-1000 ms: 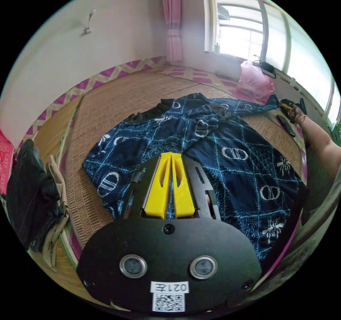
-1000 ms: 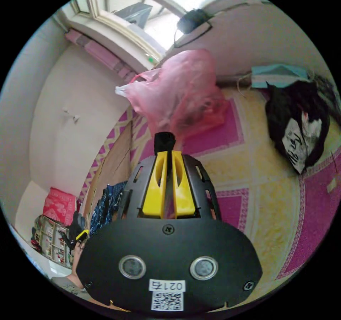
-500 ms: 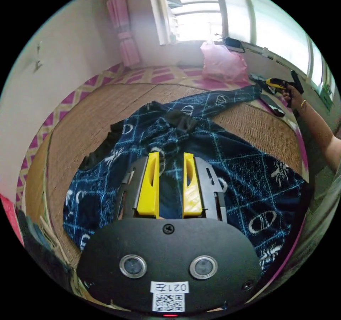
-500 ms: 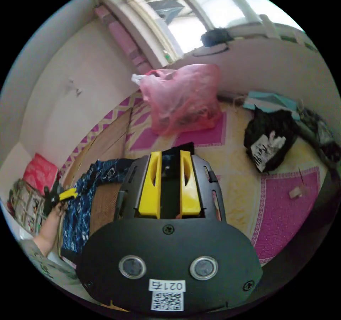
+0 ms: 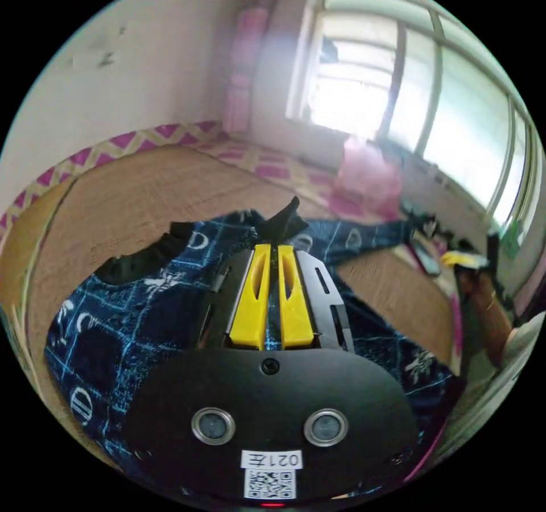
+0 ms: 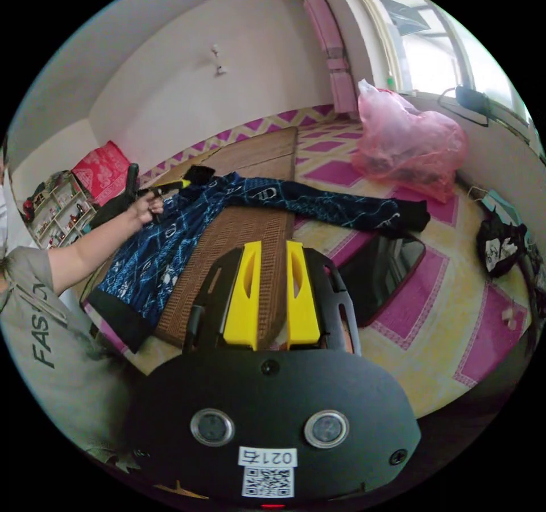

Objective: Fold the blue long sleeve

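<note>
The blue long sleeve, dark blue with a pale grid print, lies spread on a woven mat. One sleeve stretches out sideways, its black cuff resting on the pink patterned floor. My left gripper is shut on a fold of the shirt near the neck, and a black collar tip sticks up past its jaws. In the right gripper view a hand holds that left gripper at the shirt's far edge. My right gripper is open with nothing in it, back from the mat.
A pink plastic bag sits by the wall under the window. A dark flat screen lies on the floor close to the cuff. A black bag is at the right. The person's grey shirt is at the left.
My left gripper opened, then shut on the shirt near the collar. My right gripper opened, let go of the black cuff and drew back; the sleeve now lies stretched out.
</note>
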